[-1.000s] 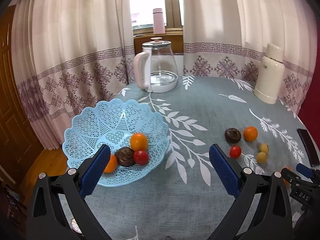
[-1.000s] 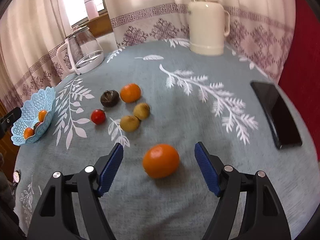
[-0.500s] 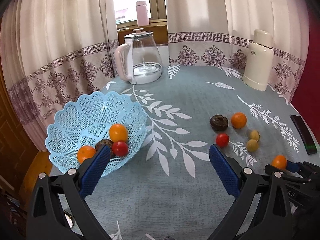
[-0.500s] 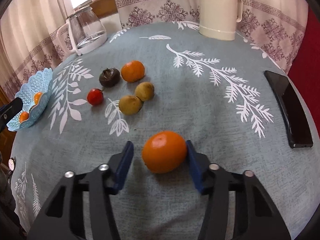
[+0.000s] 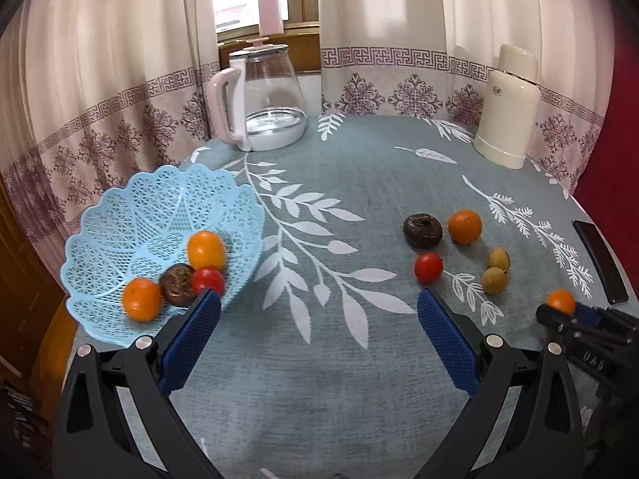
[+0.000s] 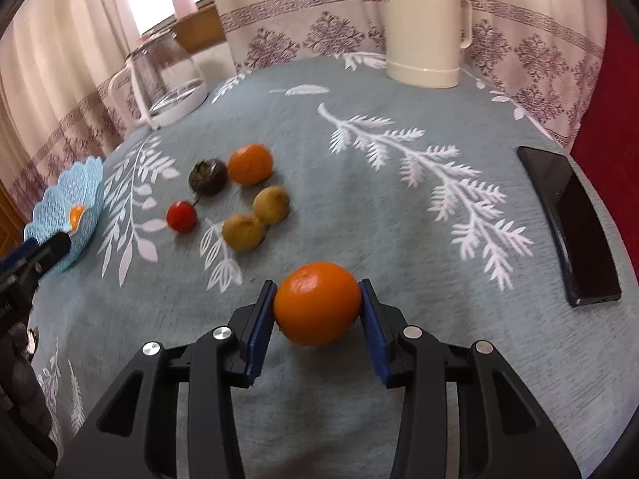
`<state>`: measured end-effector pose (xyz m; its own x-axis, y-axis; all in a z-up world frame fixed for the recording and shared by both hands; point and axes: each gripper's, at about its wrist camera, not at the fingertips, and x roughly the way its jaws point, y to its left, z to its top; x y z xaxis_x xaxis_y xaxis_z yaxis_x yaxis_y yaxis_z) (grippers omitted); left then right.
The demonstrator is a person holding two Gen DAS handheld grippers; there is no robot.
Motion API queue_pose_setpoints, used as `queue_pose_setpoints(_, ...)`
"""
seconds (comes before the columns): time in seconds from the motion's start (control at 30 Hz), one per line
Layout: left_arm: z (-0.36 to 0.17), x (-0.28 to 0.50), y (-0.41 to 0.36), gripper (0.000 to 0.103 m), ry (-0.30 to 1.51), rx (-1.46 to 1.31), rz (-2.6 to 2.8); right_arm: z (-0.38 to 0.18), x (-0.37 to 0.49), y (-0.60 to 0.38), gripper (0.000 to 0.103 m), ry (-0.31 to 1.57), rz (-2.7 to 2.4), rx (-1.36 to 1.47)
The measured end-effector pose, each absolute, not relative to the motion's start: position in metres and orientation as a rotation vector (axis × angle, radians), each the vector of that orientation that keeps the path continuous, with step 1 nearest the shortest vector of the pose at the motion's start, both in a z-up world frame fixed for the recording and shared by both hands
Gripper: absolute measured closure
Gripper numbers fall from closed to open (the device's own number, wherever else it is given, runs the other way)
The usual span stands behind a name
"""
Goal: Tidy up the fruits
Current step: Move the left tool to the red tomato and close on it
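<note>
The right gripper has its two blue-padded fingers pressed against either side of an orange, near the front edge of the table, which is covered in a grey-blue cloth printed with white leaves; whether the fruit is resting on the cloth or lifted just clear of it, I cannot tell. Beyond it, towards the middle of the table, lies a small cluster of loose fruit: two yellowish-brown fruits touching one another, a red tomato to their left, a dark brown round fruit farther back, and a second orange just beside that one. The left gripper hangs with its fingers spread wide apart and nothing between them, near the front of the table. At the left edge sits a light blue lattice basket, and in it are two orange fruits, a dark brown fruit and a red one, all gathered at its near side. At the far side of the table stand a glass kettle with a pale pink handle, and a cream flask to the right. A black phone lies flat near the right edge, well apart from the fruit.
</note>
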<state>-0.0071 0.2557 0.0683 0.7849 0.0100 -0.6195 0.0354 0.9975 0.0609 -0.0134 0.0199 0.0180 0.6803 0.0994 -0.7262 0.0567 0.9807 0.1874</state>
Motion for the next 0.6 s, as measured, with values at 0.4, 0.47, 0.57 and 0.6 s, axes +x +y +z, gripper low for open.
queue_pose_setpoints(0.4, 0.054, 0.02, 0.221, 0.003, 0.722, 0.078, -0.115, 0.014, -0.002, -0.002, 0.061, 0.8, 0.025, 0.279)
queue_pose_setpoints(0.47, 0.05, 0.029, 0.214, 0.005, 0.734, 0.09, -0.125, 0.01, -0.001, -0.005, 0.061, 0.806, 0.033, 0.296)
queue_pose_setpoints(0.57, 0.045, 0.04, 0.205, 0.009, 0.758, 0.098, -0.144, 0.008, -0.001, -0.008, 0.061, 0.808, 0.047, 0.321)
queue_pose_setpoints(0.6, 0.043, 0.045, 0.201, 0.01, 0.765, 0.1, -0.151, 0.007, -0.001, -0.008, 0.061, 0.807, 0.051, 0.328)
